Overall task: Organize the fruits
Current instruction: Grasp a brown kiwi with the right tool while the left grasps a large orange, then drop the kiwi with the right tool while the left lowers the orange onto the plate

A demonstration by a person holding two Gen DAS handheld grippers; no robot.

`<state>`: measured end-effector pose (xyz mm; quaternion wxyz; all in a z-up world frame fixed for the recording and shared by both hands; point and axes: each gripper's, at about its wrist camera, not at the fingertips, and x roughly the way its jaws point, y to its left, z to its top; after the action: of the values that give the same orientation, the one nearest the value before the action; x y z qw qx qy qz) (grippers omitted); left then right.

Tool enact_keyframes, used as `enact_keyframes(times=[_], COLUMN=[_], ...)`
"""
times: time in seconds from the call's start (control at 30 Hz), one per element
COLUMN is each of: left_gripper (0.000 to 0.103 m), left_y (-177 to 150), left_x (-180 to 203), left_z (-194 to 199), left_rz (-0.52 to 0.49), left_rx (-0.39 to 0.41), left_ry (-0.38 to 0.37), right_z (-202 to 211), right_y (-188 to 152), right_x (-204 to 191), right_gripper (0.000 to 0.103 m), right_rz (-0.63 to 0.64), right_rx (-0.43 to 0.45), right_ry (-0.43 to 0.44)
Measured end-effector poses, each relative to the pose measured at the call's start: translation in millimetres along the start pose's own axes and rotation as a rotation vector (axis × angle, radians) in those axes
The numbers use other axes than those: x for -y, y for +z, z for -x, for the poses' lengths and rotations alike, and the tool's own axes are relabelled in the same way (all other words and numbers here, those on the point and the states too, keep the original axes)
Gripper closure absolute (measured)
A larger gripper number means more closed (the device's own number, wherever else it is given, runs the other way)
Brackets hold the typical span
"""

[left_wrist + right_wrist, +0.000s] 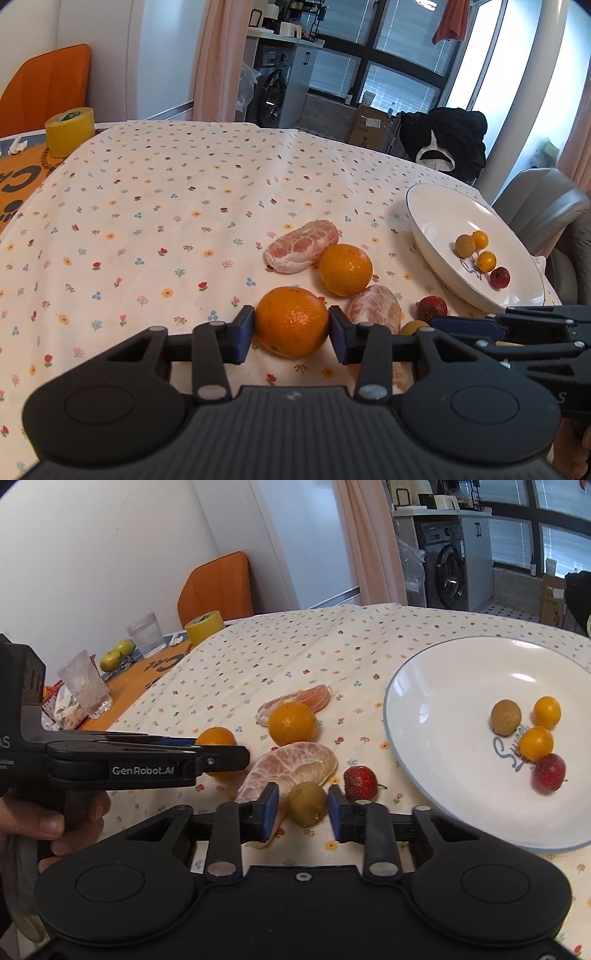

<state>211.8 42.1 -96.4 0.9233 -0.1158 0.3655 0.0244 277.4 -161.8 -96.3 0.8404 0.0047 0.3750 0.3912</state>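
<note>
My left gripper (291, 332) is shut on a whole orange (291, 321) that rests on the flowered tablecloth; the right wrist view shows that gripper (236, 755) from the side. My right gripper (303, 808) stands open, its blue pads close on either side of a small olive-green fruit (307, 804). Just beyond lie a red berry (360, 782), a peeled citrus piece (295, 764), a second orange (291, 723) and another peeled piece (306, 698). The white plate (391, 716) on the right holds several small fruits.
At the table's far left stand a yellow tape roll (204, 626), two glasses (85, 686) and green fruits (116, 653) on an orange mat. A grey chair (543, 203) sits beyond the plate (417, 221). A hand (55, 823) holds the left gripper's handle.
</note>
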Motion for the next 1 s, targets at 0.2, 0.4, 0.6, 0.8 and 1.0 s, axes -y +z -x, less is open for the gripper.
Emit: enact_keyframes(times=[0.2, 0.4, 0.6, 0.8, 1.0], left_gripper=[0.062, 0.063, 0.063, 0.063, 0.063], left_y=[0, 2, 1, 5, 6], left_x=[1, 7, 14, 17, 17], left_z=[9, 25, 41, 55, 63], left_rz=[0.001, -0.013, -0.014, -0.004, 0.027], left_rx=[0.011, 0.043, 0.074, 0.120, 0.143], left_ry=[0.015, 0.016, 0.007, 0.001, -0.005], right_z=[8, 21, 36, 50, 65], right_y=[-2, -1, 0, 2, -4], right_x=[2, 2, 4, 6, 18], right_gripper=[0.082, 0.082, 0.082, 0.082, 0.082], right_rz=[-0.001, 0.000, -0.010, -0.002, -0.050], right_rx=[0.009, 0.045, 0.080, 0.114, 0.154], right_ry=[0.000, -0.004, -0.023, -0.041, -0.064])
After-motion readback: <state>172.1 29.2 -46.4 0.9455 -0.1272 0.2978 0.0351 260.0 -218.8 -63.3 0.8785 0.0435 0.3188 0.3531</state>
